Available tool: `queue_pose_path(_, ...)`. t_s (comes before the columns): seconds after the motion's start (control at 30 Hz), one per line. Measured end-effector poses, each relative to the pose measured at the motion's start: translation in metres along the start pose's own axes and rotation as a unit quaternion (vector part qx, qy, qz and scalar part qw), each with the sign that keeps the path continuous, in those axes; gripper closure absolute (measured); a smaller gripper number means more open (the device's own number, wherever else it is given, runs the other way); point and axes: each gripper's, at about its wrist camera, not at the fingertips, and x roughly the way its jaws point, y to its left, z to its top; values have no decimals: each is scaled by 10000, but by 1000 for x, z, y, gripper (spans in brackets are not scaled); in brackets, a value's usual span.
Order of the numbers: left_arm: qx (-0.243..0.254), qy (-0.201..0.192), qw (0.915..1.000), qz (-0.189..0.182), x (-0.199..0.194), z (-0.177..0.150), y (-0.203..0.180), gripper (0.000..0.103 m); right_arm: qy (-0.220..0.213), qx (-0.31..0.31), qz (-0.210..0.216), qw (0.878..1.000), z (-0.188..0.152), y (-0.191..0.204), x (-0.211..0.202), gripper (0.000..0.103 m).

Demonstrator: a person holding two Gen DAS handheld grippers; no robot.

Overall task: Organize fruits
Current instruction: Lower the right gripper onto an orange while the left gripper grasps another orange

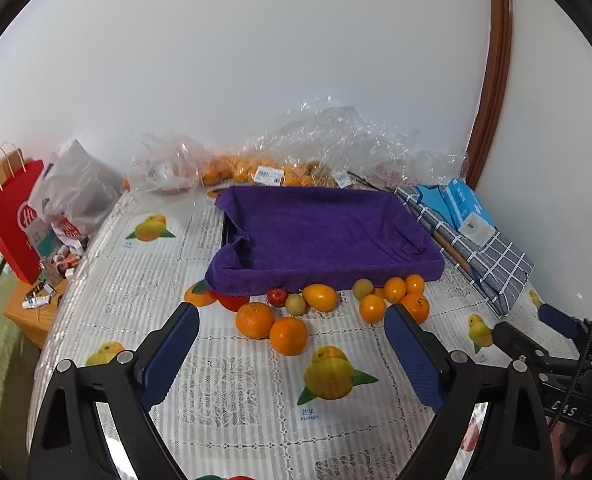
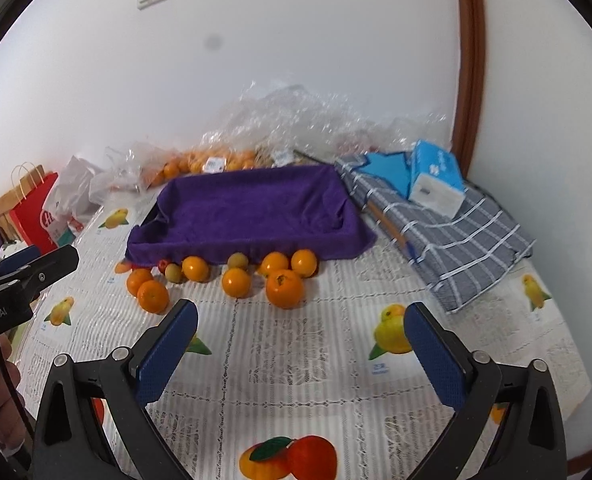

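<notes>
Your left gripper point(image 1: 292, 334) and right gripper point(image 2: 300, 332) hover with jaws apart, holding nothing, over the bench point(image 1: 232, 392). The purple-lined tray point(image 1: 327, 232) toward the far edge sits empty; the fruits point(image 1: 288, 334) lie clustered along its near side, none yet sorted.

Table point(image 1: 224, 396) under a fruit-printed cloth, bearing a purple-towelled tray point(image 1: 319, 236), loose oranges point(image 1: 289, 335) before it, a checked cloth point(image 1: 491, 256), and plastic bags point(image 1: 164, 176).
</notes>
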Motion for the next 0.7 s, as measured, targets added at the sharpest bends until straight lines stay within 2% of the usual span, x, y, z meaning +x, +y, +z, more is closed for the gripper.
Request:
queue_pose_path(0.13, -11, 26, 10000, 87, 11, 0, 8, 9, 158, -105, -9, 9998, 0, 5, 20, 8)
queue_pose_path(0.27, -145, 327, 9993, 136, 36, -4, 24, 9, 216, -246, -143, 9994, -3, 11, 39, 12)
queue_pose_path(0.33, -204, 459, 9986, 143, 47, -6, 32, 9, 284, -222, -48, 9993, -3, 11, 49, 15)
queue_pose_path(0.47, -257, 554, 9981, 88, 64, -10, 43, 11, 413, -186, 94, 9989, -4, 11, 70, 26)
queue_pose_path(0.6, -256, 709, 9972, -17, 81, -16, 47, 11, 553, -359, 35, 9978, -5, 15, 95, 40)
queue_pose_path(0.7, -240, 821, 9963, -68, 92, -22, 47, 11, 634, -372, 51, 9973, -5, 15, 111, 41)
